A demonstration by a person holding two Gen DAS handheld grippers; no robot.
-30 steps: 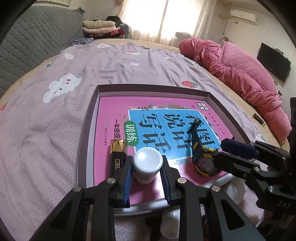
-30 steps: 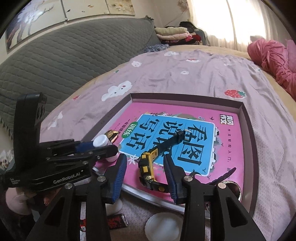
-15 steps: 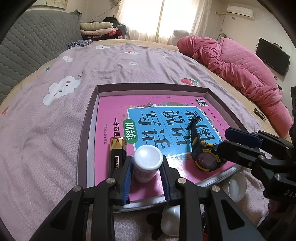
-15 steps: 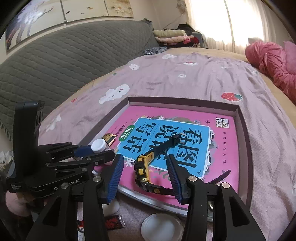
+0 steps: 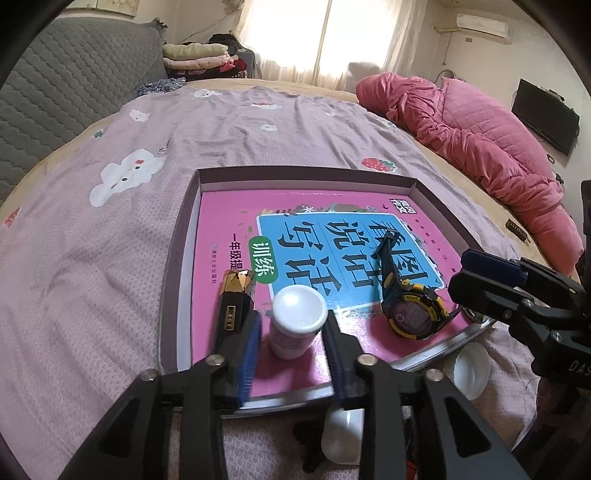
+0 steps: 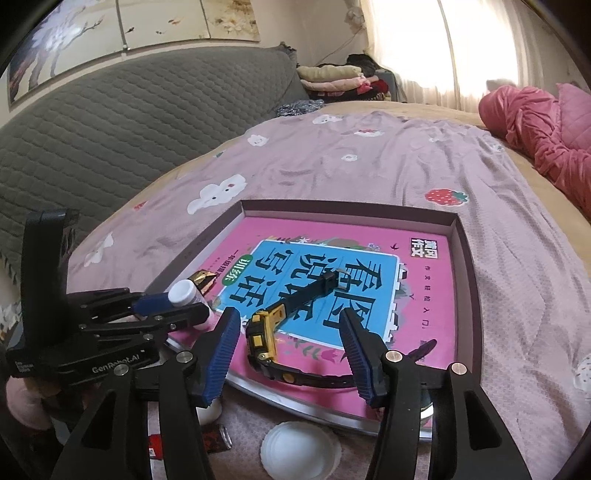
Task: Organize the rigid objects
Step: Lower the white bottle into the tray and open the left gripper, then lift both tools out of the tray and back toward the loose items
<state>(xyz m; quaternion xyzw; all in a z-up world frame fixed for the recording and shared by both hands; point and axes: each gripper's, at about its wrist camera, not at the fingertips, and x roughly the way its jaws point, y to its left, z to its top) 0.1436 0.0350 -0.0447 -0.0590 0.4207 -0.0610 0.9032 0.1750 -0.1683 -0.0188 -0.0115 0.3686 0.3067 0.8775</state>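
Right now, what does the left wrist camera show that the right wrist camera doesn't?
Only the left view: a dark screen on the wall and an air conditioner.
Only the right view: painted panels above the grey headboard.
Both: the tray with the pink book, the yellow watch, the white bottle between the opening left gripper.

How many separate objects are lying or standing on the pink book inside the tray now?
3. A black-and-gold lighter lies at the left, a white-capped bottle stands in the middle, and a yellow-and-black watch lies at the right. The grippers may hide others near the tray's front edge.
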